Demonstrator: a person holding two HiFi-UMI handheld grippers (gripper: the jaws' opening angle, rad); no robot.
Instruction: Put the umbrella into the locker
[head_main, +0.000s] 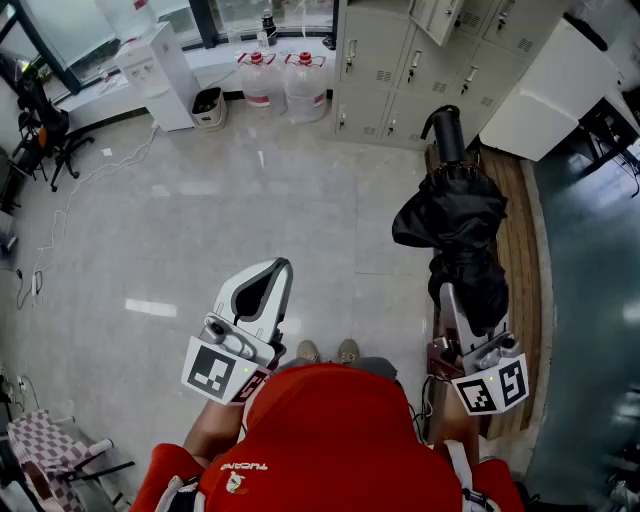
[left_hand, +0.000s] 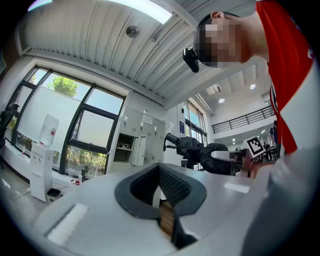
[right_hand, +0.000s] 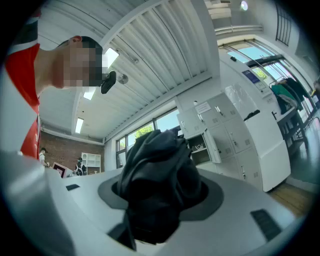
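Lockers (head_main: 400, 60) ahead | right claw (head_main: 462, 300) clamps umbrella (head_main: 455, 225) | left claw (head_main: 283, 268) closed

Readable text, one item only: white lettering (head_main: 245, 466) is sitting at the collar of the red shirt (head_main: 330, 430), upside down in the head view and appearing to read "TUCANO", though the letters are small.

- Square marker (head_main: 213, 370) and second square marker (head_main: 492, 387) are showing black-and-white patterns, no characters.
- Paper notice (right_hand: 202, 107) on a locker door is staying too small to read.
- Labels on the water bottles (head_main: 257, 80) are blurring out.
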